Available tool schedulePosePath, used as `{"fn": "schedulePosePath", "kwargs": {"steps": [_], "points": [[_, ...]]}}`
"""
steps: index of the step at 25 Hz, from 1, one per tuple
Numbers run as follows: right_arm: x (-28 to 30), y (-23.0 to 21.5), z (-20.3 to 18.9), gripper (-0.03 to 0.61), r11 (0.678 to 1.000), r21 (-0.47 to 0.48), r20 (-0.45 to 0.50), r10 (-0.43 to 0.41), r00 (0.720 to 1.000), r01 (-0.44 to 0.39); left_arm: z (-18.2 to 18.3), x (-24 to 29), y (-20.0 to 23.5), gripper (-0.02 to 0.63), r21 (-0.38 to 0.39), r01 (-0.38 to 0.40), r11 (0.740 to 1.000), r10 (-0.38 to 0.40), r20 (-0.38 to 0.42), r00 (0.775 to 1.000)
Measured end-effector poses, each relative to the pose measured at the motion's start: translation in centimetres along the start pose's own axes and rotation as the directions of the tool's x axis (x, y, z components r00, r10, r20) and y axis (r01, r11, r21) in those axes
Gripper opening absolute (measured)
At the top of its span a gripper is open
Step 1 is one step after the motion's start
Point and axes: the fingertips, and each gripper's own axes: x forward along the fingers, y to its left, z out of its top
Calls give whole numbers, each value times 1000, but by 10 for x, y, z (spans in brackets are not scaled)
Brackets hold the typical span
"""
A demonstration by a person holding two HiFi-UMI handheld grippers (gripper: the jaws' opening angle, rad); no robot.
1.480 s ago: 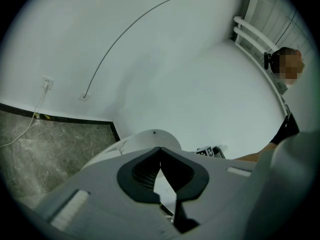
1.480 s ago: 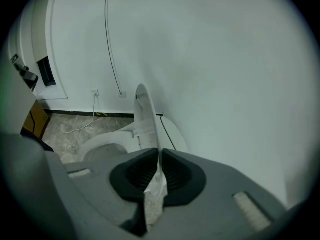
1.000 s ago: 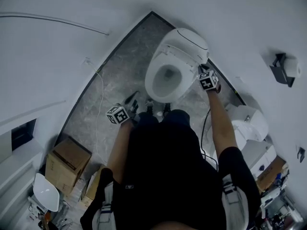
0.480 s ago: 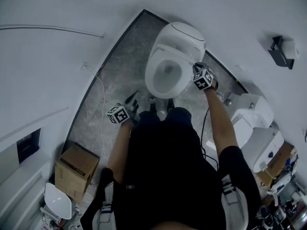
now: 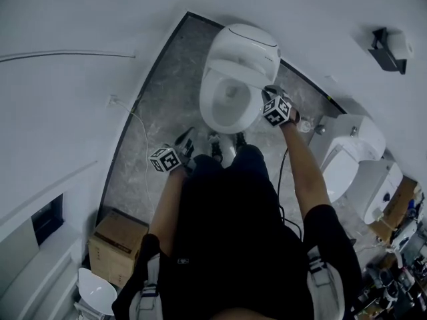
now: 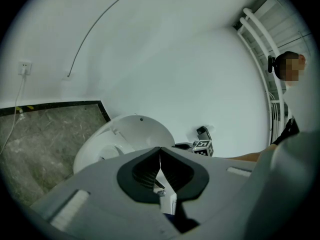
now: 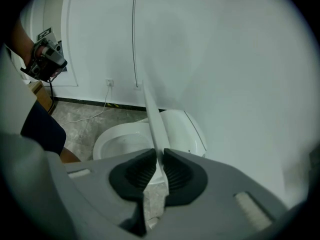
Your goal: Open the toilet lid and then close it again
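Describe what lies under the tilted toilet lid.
The front of the bowl and its seat ring show; the rear is covered by the tilted toilet lid, whose side edge the right gripper clamps.

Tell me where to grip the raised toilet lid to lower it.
Probably its thin rim, approached edge-on from the person's right: the toilet lid stands tilted up, so its rim fits between narrow jaws. The right hand-held gripper pinches it there.

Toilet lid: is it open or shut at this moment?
Open: the toilet lid stands raised, leaving the bowl exposed; its edge sits between the right tongs, whose jaws have just been opening.
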Motion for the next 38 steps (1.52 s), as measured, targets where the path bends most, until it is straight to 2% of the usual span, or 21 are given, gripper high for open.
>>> {"fn": "schedulePosePath", "kwargs": {"steps": [10,14,20,22,25,28,33,38], "points": [[1,28,-10,54,1000,21,17,-22,1000,22,-7,34,20,14,-6,82,997,-83,-121,989],[1,38,-16,57,1000,14,24,-25,999,25,-4,55,24,14,-18,96,995,-97,-142,985],[5,53,-18,61,1000,13,28,-17,999,16,0,85,35,14,-77,88,993,-97,-132,986],[6,58,-21,65,1000,17,29,-7,1000,6,1,96,40,14,-108,76,991,-88,-104,991],[5,70,-25,69,1000,20,19,19,1000,-20,-3,111,39,22,-194,74,978,-91,-76,993],[5,80,-31,74,999,23,13,37,999,-37,-11,128,42,146,-245,62,968,-85,-87,993],[14,95,-40,81,999,13,7,49,999,-50,-20,149,50,154,-299,46,953,-76,-89,993],[19,121,-49,91,997,8,-24,75,997,-75,-28,156,64,172,-402,27,915,-61,-72,995]]}}
